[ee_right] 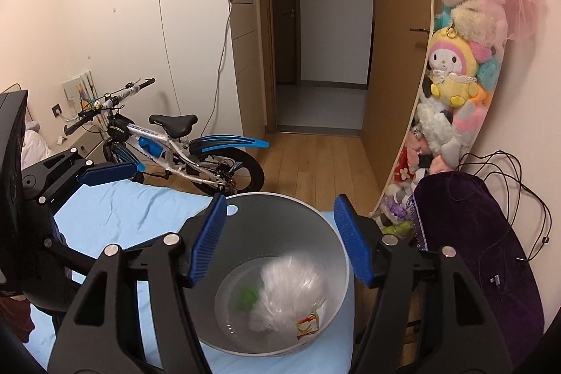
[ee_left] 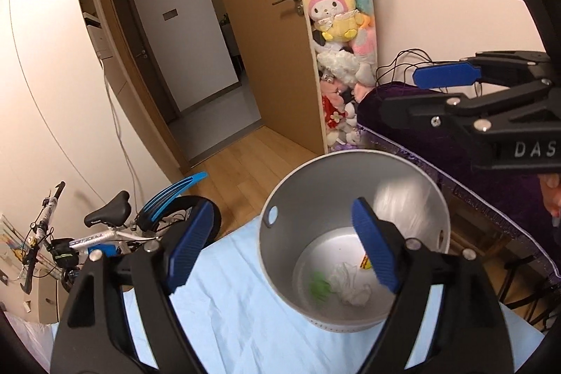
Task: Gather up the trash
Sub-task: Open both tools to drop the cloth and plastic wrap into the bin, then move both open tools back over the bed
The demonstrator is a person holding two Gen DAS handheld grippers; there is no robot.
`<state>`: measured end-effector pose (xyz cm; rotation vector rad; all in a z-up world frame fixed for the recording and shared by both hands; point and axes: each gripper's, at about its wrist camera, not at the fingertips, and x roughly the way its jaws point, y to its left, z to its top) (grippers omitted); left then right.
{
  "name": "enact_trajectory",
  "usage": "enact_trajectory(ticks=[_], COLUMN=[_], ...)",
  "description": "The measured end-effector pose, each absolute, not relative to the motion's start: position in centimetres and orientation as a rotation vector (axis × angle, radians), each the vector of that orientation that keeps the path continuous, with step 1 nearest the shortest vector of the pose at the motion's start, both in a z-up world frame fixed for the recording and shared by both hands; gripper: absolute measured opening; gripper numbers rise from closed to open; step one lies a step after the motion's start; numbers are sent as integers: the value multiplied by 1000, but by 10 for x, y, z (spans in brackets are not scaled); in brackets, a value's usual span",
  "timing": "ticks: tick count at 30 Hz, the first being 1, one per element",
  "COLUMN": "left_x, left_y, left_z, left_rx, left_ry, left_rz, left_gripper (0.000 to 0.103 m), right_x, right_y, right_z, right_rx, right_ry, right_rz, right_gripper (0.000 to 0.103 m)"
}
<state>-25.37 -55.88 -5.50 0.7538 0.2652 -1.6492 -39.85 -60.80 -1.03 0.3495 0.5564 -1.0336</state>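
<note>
Both fingers [ee_right: 224, 240] spread empty above trash-filled bin [ee_right: 336, 272].

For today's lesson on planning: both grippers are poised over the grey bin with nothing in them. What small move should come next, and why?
Probably draw both away to look for more trash. The left gripper and right gripper are open and empty, and the clear bag, green scrap and crumpled tissue are already in the bin.

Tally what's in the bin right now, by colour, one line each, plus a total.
Inside the grey bin:
White crumpled tissue: 1
Clear plastic bag: 1
Green scrap: 1
Yellow-and-red wrapper: 1
Total: 4, as far as the blur allows.
</note>
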Motion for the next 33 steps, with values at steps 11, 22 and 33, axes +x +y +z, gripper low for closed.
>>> enact_trajectory(ticks=[11,22,33], left_x=[-176,-67,27], left_y=[-521,-396,-184], left_z=[-67,-84,-100], left_rx=[664,568,455], left_ry=[377,458,575], left_rz=[-1462,-1030,-464], left_gripper=[81,81,81], right_x=[-343,-197,-22], right_y=[-585,-523,-337], right_z=[-15,-54,-96], right_rx=[290,231,41], right_ry=[592,668,699], right_rz=[-894,-500,43], right_gripper=[67,74,75])
